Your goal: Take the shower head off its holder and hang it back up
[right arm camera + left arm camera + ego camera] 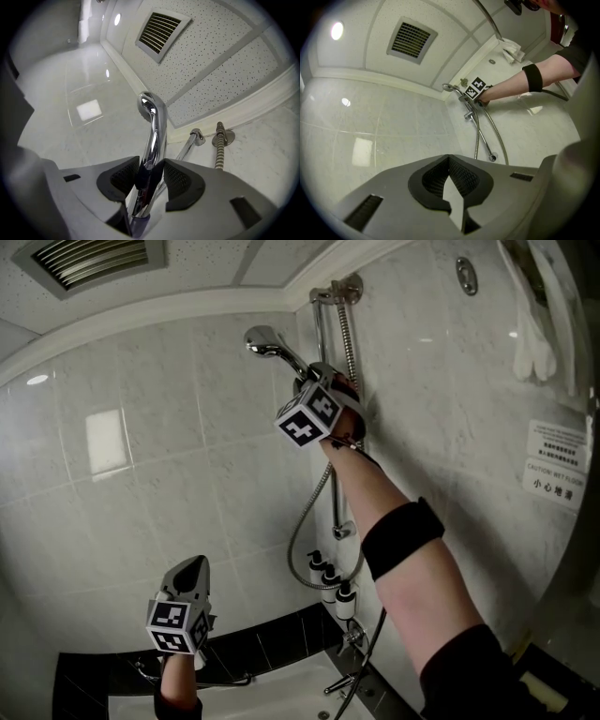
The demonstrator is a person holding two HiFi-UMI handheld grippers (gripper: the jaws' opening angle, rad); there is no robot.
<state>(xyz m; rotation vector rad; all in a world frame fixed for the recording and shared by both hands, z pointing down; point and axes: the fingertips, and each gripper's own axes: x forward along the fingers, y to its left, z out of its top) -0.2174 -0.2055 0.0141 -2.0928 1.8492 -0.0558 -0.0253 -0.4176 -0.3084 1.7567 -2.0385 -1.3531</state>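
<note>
The chrome shower head (267,341) sits high on the wall rail (322,329), angled up to the left. My right gripper (317,379) is shut on its handle just below the head. In the right gripper view the handle (152,136) runs up between both pads, which press on it at the right gripper (149,176). The holder itself is hidden behind that gripper. The metal hose (309,521) loops down from the handle. My left gripper (191,566) hangs low at the left, shut and empty, its tips (449,161) together and pointing at the tiled wall.
Small bottles (330,582) stand on a holder at the foot of the rail, above the tap (349,652) and the tub edge. A white towel (532,343) and a caution sign (558,460) are on the right wall. A vent (89,259) is in the ceiling.
</note>
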